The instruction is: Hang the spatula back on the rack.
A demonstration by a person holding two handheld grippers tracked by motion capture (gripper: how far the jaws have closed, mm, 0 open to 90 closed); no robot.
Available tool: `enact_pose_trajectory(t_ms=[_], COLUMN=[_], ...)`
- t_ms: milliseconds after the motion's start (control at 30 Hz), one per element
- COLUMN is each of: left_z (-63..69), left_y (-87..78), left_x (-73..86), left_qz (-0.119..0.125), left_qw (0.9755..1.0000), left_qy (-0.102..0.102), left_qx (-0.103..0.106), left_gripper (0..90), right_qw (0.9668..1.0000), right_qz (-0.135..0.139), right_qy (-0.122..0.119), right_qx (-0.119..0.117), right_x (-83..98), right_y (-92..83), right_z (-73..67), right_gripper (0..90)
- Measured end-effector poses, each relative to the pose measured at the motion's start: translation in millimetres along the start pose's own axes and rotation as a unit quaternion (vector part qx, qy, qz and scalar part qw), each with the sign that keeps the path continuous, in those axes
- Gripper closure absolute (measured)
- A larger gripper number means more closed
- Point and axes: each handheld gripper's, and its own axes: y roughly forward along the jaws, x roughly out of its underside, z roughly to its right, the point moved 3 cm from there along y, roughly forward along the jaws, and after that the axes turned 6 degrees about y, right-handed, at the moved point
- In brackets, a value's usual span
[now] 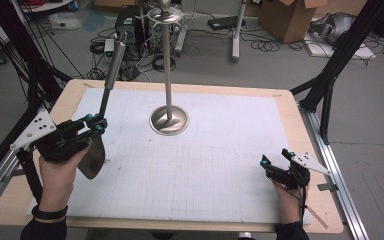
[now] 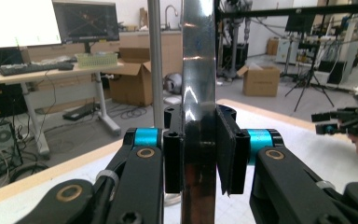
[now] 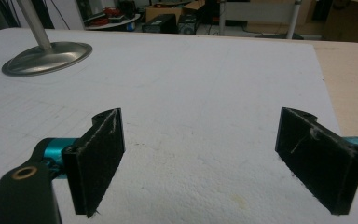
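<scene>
A metal spatula (image 1: 100,135) is seen clamped in the left hand-held gripper (image 1: 96,125) at the left side of the worktop (image 1: 300,125). It is held by the thin shaft, its broad blade hanging below the jaws and just over the white gridded sheet (image 1: 220,165), its thick grey handle rising up and away toward the far edge. In the left gripper view the dark, shiny shaft (image 2: 198,116) is shown standing upright between the two black pads (image 2: 173,161), which are pressed against it from both sides. The gripper body is wrapped by the person's left hand (image 1: 60,167).

A tall metal stand (image 1: 169,75) is planted on its round base (image 1: 169,121) near the middle of the far half of the sheet, a little to the right of the held spatula and apart from it; its pole is seen just behind the shaft in the left gripper view.

The right hand-held gripper (image 1: 275,161) is kept low at the near right corner of the sheet, well apart from spatula and stand. In the right gripper view its pads (image 3: 98,161) are spread wide, with bare white sheet between them
</scene>
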Motion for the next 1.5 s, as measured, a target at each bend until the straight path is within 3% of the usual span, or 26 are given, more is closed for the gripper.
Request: enact_pose_trajectory(t_ms=[367,733,1100,1500], left_z=[4.1,10.4,8.9,5.2], left_y=[12.5,40.2,64.6,76.0], left_x=[-2.3,0.2,1.7,5.7], left_qz=[0.007,-0.003,-0.014,-0.021], left_qw=[0.9999,0.9993,0.9981,0.9968], left_qy=[-0.003,0.015,0.024,0.025], left_qx=[-0.009,-0.035,-0.054,-0.073], left_gripper=[74.5,74.5,74.5,74.5], right_qw=[1.0,1.0,1.0,1.0], right_qz=[0.001,0.001,0.001,0.001], right_qy=[0.0,0.0,0.001,0.0], right_qx=[0.0,0.0,0.0,-0.001], right_x=[-0.1,-0.1,-0.1,-0.2], right_y=[0.2,0.2,0.3,0.5], right_z=[0.1,0.3,0.2,0.3], right_gripper=[14.8,14.8,14.8,14.9])
